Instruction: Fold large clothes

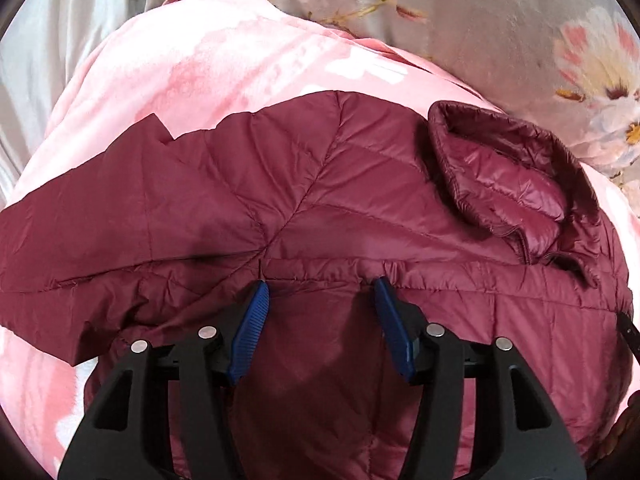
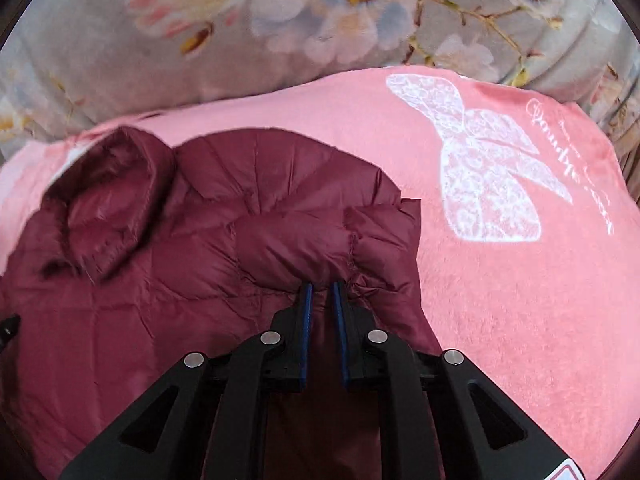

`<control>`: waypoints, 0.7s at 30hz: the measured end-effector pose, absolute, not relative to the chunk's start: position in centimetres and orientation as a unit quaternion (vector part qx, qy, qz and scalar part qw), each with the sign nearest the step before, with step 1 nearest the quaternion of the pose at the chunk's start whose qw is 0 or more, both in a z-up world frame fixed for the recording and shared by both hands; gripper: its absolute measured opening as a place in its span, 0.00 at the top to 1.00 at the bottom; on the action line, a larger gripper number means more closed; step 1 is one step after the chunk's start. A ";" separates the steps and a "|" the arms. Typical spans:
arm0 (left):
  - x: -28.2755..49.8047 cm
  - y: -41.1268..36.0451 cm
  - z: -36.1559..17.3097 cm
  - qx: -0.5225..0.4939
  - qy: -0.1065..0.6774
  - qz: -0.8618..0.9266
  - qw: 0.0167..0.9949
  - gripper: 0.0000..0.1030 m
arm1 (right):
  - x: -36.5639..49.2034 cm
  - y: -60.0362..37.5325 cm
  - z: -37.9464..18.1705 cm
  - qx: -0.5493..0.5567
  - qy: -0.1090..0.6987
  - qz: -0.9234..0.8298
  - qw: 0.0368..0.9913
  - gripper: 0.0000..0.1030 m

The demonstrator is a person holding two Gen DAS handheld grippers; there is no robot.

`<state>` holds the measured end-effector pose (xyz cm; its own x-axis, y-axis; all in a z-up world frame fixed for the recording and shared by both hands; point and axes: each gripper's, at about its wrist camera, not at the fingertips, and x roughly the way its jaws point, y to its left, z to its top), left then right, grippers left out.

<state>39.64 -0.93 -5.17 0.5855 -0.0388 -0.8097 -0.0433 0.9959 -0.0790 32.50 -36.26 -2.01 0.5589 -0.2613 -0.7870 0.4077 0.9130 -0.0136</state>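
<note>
Maroon quilted jacket (image 1: 320,184) lies spread on a pink blanket (image 1: 224,64), front side down as far as I can tell. A grey floral cover (image 2: 200,40) sits beyond the blanket on the far side.

Left claw (image 1: 320,288): jaws spread, blue pads (image 1: 250,332) either side of a seam ridge on the jacket. Pads not pressing the fabric; nothing pinched. The sleeve (image 1: 80,232) runs out to the left, flat on the blanket. The collar (image 1: 504,176) stands up, far right in this view, shiny lining showing.

Right claw (image 2: 320,288): jaws pressed nearly together, pinching a bunched fold of the jacket (image 2: 304,240). The fabric puffs up just beyond the fingertips, with the other sleeve (image 2: 384,248) doubled over onto the body, its cuff edge at the right side of the bundle. The collar (image 2: 108,196) is far left in this view.

Blanket has a white lace-pattern bow print (image 2: 484,160) with script text beside it, right of the jacket and well apart from the claw. A small black object (image 2: 8,326) shows at the left edge of the right wrist view; cannot tell what it is.
</note>
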 end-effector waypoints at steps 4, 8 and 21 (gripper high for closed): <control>38.4 -0.3 -4.3 -0.064 0.453 -0.003 0.889 0.48 | 31.1 -33.8 -0.1 0.081 0.413 -0.172 0.891 0.88; 34.8 3.1 -2.3 -0.126 0.430 -0.010 0.894 0.26 | 28.6 -27.9 1.9 0.078 0.395 -0.101 0.910 0.88; 26.2 27.7 -3.3 -0.258 0.404 0.190 0.857 0.22 | 26.6 -10.5 -2.7 0.020 0.442 0.018 0.897 0.87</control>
<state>26.23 27.69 -3.26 0.6014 0.1184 -0.7901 -0.5345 0.7946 -0.2878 26.65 -10.53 -2.67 0.6090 0.0507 -0.7915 -0.0146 0.9985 0.0527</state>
